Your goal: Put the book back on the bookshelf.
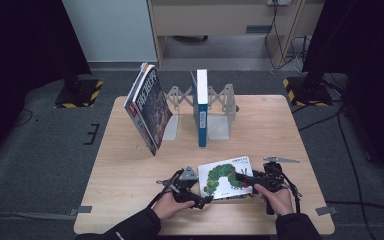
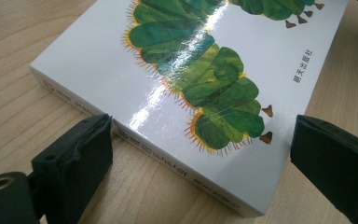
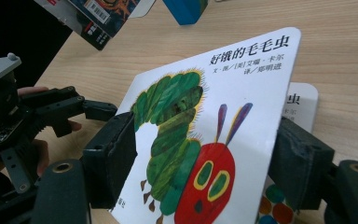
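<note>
The caterpillar picture book (image 1: 226, 177) lay near the table's (image 1: 130, 165) front edge between both hands. The right gripper (image 3: 205, 154) had its 2 jaws around the lifted front cover, pinching it. The left gripper (image 2: 200, 154) stood spread, 1 pad touching the book's spine corner.

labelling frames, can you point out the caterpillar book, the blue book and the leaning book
caterpillar book (image 1: 226, 176), high view, on its white cover
blue book (image 1: 201, 107), high view, on its upright spine
leaning book (image 1: 150, 107), high view, on its dark front cover
</note>
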Demonstrator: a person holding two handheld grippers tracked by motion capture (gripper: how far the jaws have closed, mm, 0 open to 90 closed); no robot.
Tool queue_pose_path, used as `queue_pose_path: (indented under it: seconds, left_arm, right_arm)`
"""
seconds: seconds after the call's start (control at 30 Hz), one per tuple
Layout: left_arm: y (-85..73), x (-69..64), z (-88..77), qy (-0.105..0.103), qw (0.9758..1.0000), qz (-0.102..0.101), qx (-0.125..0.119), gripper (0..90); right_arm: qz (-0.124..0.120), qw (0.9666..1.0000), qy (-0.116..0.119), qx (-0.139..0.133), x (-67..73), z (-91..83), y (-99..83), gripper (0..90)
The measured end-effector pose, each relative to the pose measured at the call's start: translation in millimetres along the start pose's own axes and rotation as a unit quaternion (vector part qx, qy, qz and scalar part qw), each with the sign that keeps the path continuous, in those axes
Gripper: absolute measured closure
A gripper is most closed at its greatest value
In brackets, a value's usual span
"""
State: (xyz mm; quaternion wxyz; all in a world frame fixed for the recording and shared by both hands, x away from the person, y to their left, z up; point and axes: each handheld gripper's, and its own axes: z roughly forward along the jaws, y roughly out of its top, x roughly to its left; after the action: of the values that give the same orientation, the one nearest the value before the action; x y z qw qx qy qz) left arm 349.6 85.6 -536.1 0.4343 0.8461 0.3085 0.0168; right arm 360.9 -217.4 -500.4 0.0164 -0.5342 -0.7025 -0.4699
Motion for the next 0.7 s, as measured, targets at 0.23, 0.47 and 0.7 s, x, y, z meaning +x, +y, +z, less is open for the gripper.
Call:
queue_pose_path:
  seconds: [0.23,0.47,0.7]
  left_arm:
    - [0.0,0.1,0.0,-0.001,1.0000,-0.001,0.000,4.9]
    - [0.1,-0.4,0.4,-0.001,1.0000,0.002,0.002,4.3]
    - [0.4,-1.7,1.0,0.002,1.0000,0.008,0.005,3.2]
  right_arm:
    - [-0.020,0.9997,0.003,0.014,-3.0,11.2,4.8,30.3]
    - [-0.033,0.9989,0.000,0.032,-6.0,15.3,6.0,36.6]
    - [-0.040,0.9974,0.018,0.057,-1.3,21.3,6.9,47.7]
